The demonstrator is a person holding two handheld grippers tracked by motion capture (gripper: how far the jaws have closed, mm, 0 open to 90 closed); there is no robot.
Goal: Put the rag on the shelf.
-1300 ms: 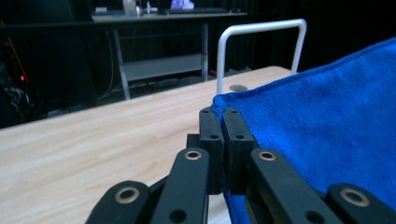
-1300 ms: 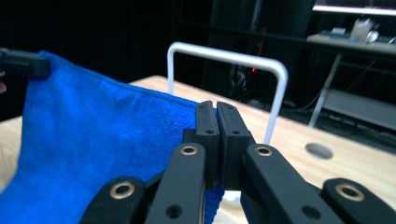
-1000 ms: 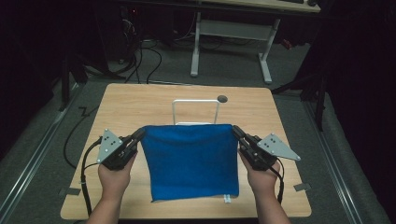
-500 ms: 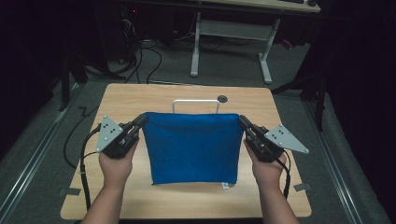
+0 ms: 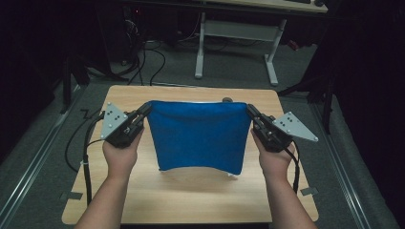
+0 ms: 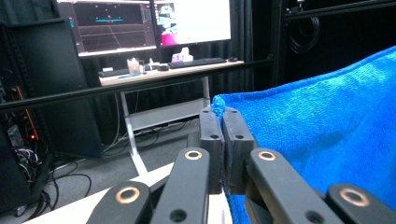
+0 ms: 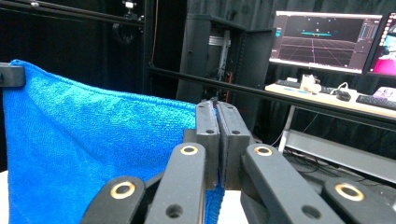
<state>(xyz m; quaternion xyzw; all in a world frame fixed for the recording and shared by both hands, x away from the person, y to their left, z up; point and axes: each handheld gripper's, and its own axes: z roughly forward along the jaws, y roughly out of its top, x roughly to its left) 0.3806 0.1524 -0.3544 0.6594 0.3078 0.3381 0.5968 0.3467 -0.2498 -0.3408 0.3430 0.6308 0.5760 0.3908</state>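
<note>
Above table (image 5: 143,200), grippers (both clamped) hold towel (image 5: 198,136).

Dim room — grey floor (image 5: 191,76), lit monitors (image 6: 154,23)

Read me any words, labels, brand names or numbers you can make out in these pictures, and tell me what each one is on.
No text can be read.
Two computer monitors on the far desk: graphics and a bright window, any writing too small and blurred.
Small white tag at the blue terry cloth towel's lower edge: too small to read.

Fuzzy blue cloth (image 5: 199,136), seemingly terry; wood-look table (image 5: 191,195).
</note>
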